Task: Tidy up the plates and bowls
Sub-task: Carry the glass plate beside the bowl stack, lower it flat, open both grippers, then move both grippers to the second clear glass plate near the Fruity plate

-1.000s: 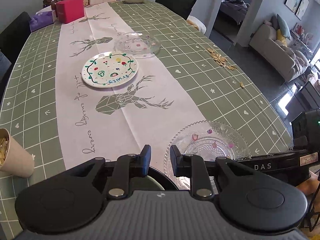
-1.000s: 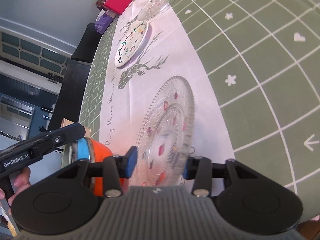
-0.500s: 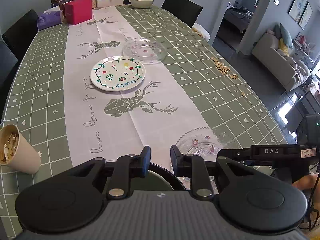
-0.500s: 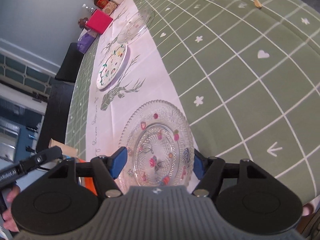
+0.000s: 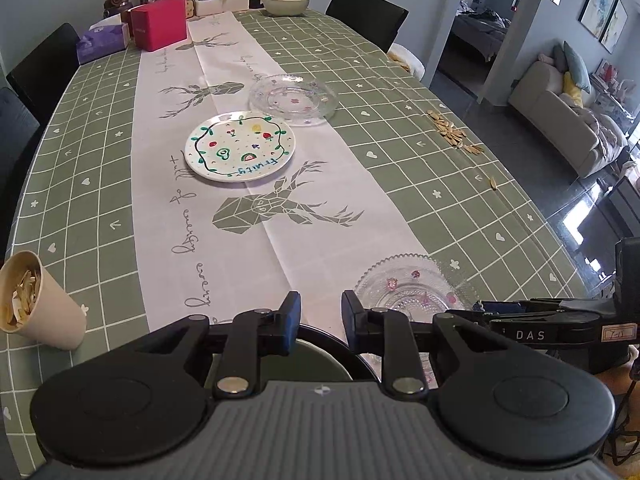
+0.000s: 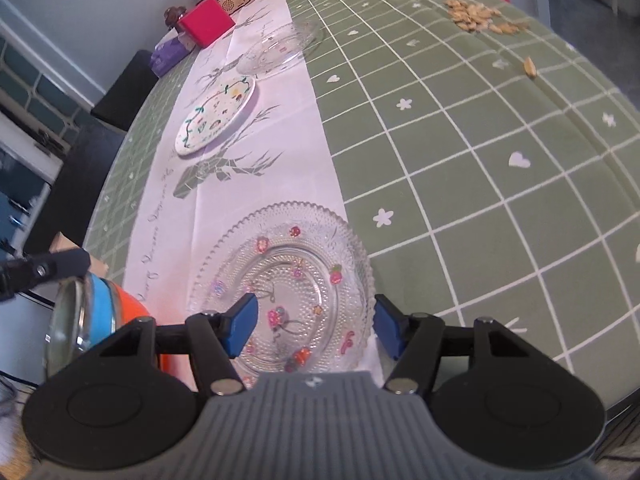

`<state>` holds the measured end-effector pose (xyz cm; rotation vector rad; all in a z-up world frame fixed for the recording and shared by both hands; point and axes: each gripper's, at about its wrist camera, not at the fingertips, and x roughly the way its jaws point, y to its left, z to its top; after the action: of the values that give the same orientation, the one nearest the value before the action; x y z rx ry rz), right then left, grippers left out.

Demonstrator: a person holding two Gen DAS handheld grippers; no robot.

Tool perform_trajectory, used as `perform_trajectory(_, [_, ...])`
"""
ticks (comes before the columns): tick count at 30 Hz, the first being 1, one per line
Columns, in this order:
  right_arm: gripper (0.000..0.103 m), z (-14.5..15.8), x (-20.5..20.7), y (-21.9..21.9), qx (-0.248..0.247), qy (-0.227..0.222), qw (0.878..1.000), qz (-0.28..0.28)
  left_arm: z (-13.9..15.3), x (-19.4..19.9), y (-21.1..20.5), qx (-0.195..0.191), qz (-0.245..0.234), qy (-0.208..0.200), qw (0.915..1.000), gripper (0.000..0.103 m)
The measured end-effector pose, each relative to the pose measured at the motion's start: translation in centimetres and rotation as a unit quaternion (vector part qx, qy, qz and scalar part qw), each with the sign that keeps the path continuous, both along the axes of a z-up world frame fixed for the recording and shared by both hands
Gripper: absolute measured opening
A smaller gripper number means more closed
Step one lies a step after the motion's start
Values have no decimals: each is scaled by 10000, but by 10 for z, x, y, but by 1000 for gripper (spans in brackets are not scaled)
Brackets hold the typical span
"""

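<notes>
Right wrist view: right gripper [image 6: 312,324] is spread wide over the beaded glass plate [image 6: 280,280] at lower centre, gripping nothing. Left gripper [image 5: 316,320] stands narrowly parted (grip unclear). Painted plate [image 5: 240,146] and glass dish [image 5: 292,98] lie unstacked mid-frame, so little looks done.

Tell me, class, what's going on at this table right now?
A person with a handheld gripper in each hand is tidying dishes. The right gripper hangs open over the near glass plate, which lies flat on the table runner. The left gripper is nearly shut just above a dark round rim; whether it grips it is unclear. Farther up sit a painted plate, a second glass plate and a bowl, all untouched.
</notes>
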<state>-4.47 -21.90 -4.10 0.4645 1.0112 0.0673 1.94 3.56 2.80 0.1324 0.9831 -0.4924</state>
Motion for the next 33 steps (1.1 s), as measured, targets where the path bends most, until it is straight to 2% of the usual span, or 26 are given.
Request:
perform_trajectory(8, [66, 1, -3, 25, -700, -106, 9970, 310, 1, -2, -1, -65, -64, 13, 10000, 29])
perform_trajectory(13, [66, 0, -2, 32, -668, -160, 9966, 457, 1, 0, 2, -168, -28, 73, 9998, 30])
perform_trajectory(16, [65, 3, -1, 31, -730, -164, 9961, 473, 0, 3, 3, -143, 44, 60, 9999, 34])
perform_trajectory(18, [66, 6, 0, 25, -689, -217, 9964, 434, -1, 5, 2, -107, 79, 42, 9999, 41])
perform_trajectory(20, [70, 12, 3, 20, -752, -303, 9958, 421, 0, 4, 0, -22, 90, -131, 9999, 49])
perform_trajectory(23, [78, 19, 8, 12, -787, -370, 9955, 369, 3, 1, -1, 9, 44, -405, 9992, 53])
perform_trajectory(27, [84, 30, 19, 1, -563, -435, 9968, 360, 7, -1, -1, -78, 37, -554, 9984, 62])
perform_trajectory(29, [84, 39, 23, -5, -533, -654, 9964, 100, 7, 2, -2, 57, 73, -571, 9983, 67])
perform_trajectory(33, [85, 66, 34, -23, -424, -1173, 9919, -257, 11, 15, 1, 108, 280, -564, 9980, 67])
